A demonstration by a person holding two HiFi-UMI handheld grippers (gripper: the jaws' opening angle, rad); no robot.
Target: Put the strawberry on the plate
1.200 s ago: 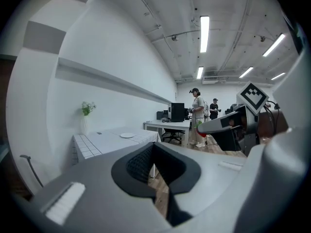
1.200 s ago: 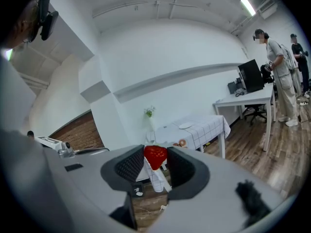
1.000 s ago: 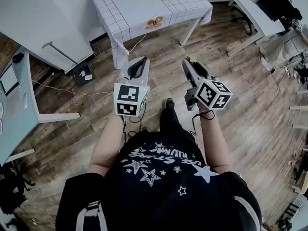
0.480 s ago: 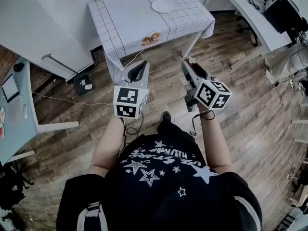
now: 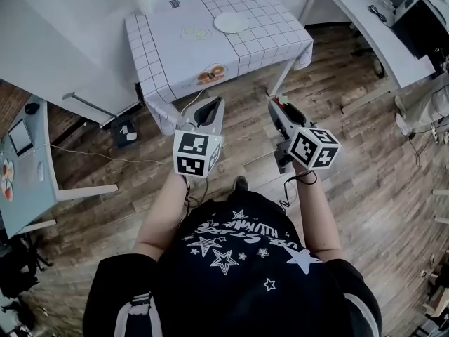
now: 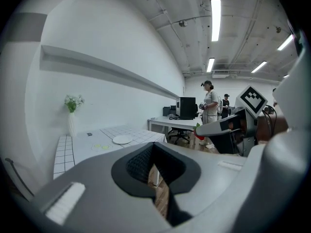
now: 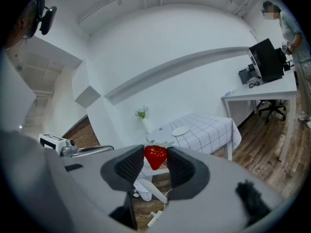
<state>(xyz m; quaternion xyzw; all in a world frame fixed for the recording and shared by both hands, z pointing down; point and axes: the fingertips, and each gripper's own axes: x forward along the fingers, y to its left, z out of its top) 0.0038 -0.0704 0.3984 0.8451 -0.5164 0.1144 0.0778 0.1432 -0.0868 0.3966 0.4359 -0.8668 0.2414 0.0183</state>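
Closest in, the person's black star-printed T-shirt point(image 5: 235, 258); both arms are out in front over the brown wooden plank floor point(image 5: 351, 118); the left gripper point(image 5: 212, 105) has its jaws drawn together at the tips, just a sliver of floor showing between the pads, nothing held; the right gripper point(image 5: 275, 104) is clamped on the small red strawberry point(image 7: 155, 157), pinched between its two dark ribbed pads; further ahead stands the table under a white grid-checked cloth point(image 5: 270, 41); the round white plate point(image 5: 231, 22) lies on its far part, well apart from the strawberry.
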